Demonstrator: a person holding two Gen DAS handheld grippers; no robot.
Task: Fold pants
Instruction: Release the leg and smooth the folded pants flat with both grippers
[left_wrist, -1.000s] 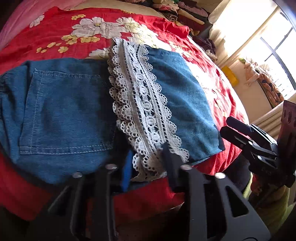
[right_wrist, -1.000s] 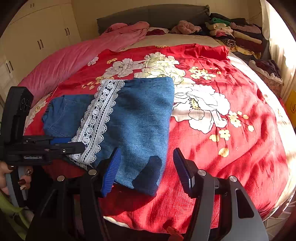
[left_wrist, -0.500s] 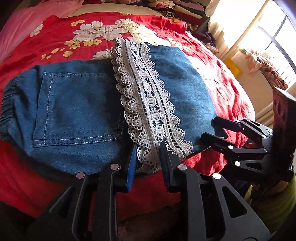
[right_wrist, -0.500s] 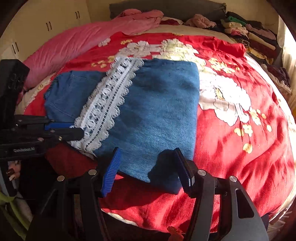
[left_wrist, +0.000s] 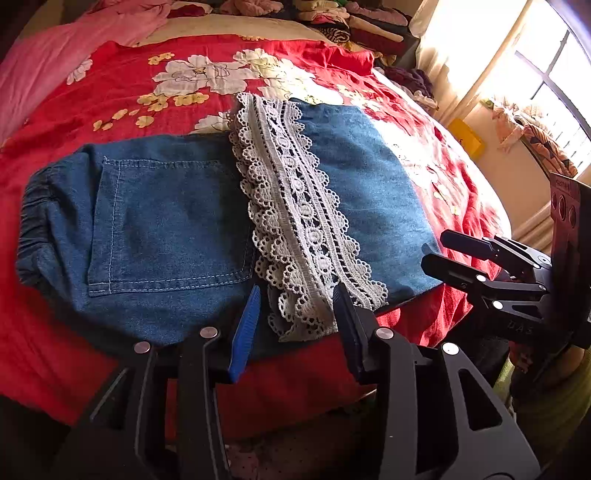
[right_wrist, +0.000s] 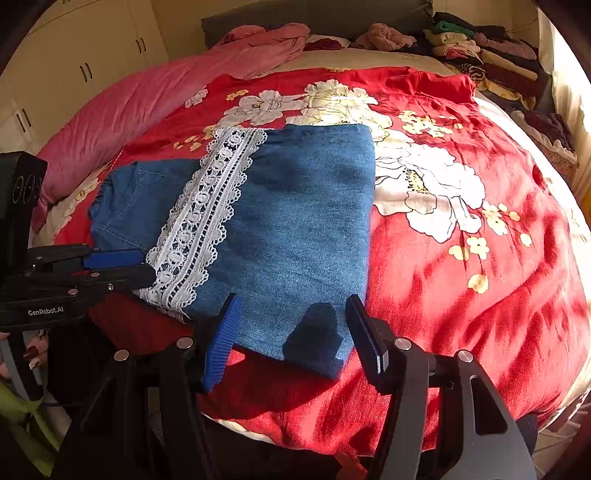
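On the red flower blanket lie the folded blue pants, white lace across them. Left claw and right claw gape wide at the pants' near edge. Beyond the pants sits a pink quilt and piled clothes.

Harsh sunlight from the blown-out window, hard shadows, sharp focus, heavy fisheye bending at edges.

The denim pants are mid-blue with pale stitching around the back pocket, and a white openwork lace trim of scalloped loops crosses them. Beneath lies a red bedspread printed with large white flowers and small yellow blossoms. A pink quilt lies beside it.
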